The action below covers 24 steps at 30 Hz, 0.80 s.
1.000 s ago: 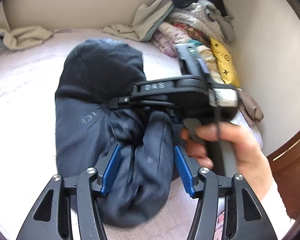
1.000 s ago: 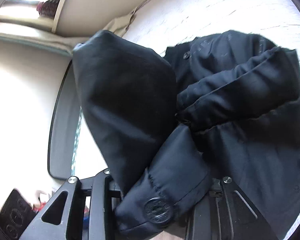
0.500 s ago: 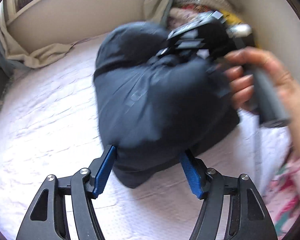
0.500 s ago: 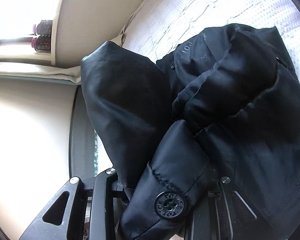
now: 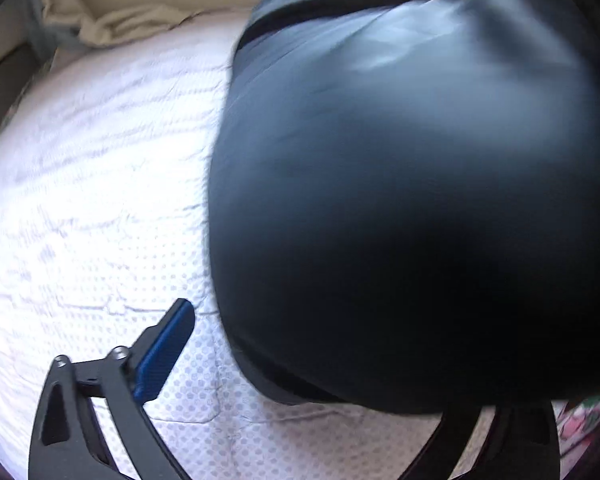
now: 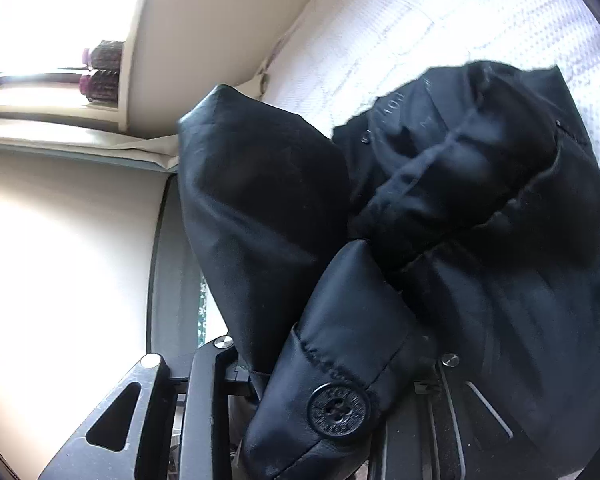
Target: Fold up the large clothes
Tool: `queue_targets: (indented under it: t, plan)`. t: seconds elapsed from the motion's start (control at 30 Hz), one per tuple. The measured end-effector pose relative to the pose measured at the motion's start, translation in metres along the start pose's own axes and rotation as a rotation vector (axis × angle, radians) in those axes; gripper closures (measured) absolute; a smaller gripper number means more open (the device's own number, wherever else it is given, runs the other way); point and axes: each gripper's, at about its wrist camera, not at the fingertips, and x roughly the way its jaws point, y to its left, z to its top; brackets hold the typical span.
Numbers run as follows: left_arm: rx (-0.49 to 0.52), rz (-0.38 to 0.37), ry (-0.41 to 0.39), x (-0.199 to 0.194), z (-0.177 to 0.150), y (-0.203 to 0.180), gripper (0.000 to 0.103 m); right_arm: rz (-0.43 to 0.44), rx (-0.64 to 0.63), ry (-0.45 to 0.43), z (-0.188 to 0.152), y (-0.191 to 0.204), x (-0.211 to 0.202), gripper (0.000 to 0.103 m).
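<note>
Navy padded nylon jacket (image 5: 400, 184), bulky and slippery, bundled into a rounded mass on the white dotted quilted bed cover (image 5: 92, 200); all places below are given from this jacket.

Item 1. Left tongs (image 5: 300, 364): jaws opening, spread wide about the near underside of the jacket. The blue-padded finger (image 5: 164, 356) stands apart from the cloth on its left side; the other finger is hidden beneath the bundle. Nothing is pressed between them.

Item 2. Right tongs (image 6: 332, 376): jaws closing on the jacket's cuff, a doubled fold carrying a round black stamped button (image 6: 338, 410). Cloth fills the gap and appears pinched.

Item 3. Step in hand, as judged: settling the folded bundle onto the bed while one end is anchored. To do it well, keep the cuff grip firm, since the shell cloth looks prone to sliding; bring the left tongs down over a thick edge and not over the smooth crown; press out trapped air before the next fold, or the padding may spring open.

Item 4. Containers: none in view near the jacket. Beyond it, against the cream wall, a window ledge (image 6: 52, 100) holds two dark ribbed jars (image 6: 104, 70); contents cannot be told.

Item 5. Beige crumpled cloth (image 5: 112, 28), past the jacket at the bed's far edge.
</note>
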Motion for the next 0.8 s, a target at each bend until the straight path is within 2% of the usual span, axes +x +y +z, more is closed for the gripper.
queue_targets:
  t: [0.07,0.23,0.37,0.47,0.7,0.8]
  plan:
    - [0.001,0.024,0.024,0.002,-0.002,0.003,0.0,0.019,-0.043,-0.02,-0.001,0.009,-0.018,0.083]
    - [0.051,0.06,-0.005,-0.002,-0.002,-0.005,0.0,0.022,-0.128,-0.076,-0.006,0.02,-0.06,0.088]
    - [0.094,0.088,-0.007,-0.009,-0.003,-0.016,0.003,-0.001,-0.09,-0.086,-0.009,-0.002,-0.07,0.09]
    - [0.114,0.066,-0.013,-0.017,-0.001,-0.026,0.004,-0.006,-0.056,-0.097,-0.007,-0.015,-0.078,0.09]
    - [0.253,0.072,-0.125,-0.051,-0.001,-0.058,0.004,-0.044,-0.054,-0.135,0.003,-0.038,-0.105,0.091]
    - [0.311,0.032,-0.165,-0.07,-0.005,-0.072,0.004,-0.06,-0.032,-0.144,0.009,-0.052,-0.113,0.091]
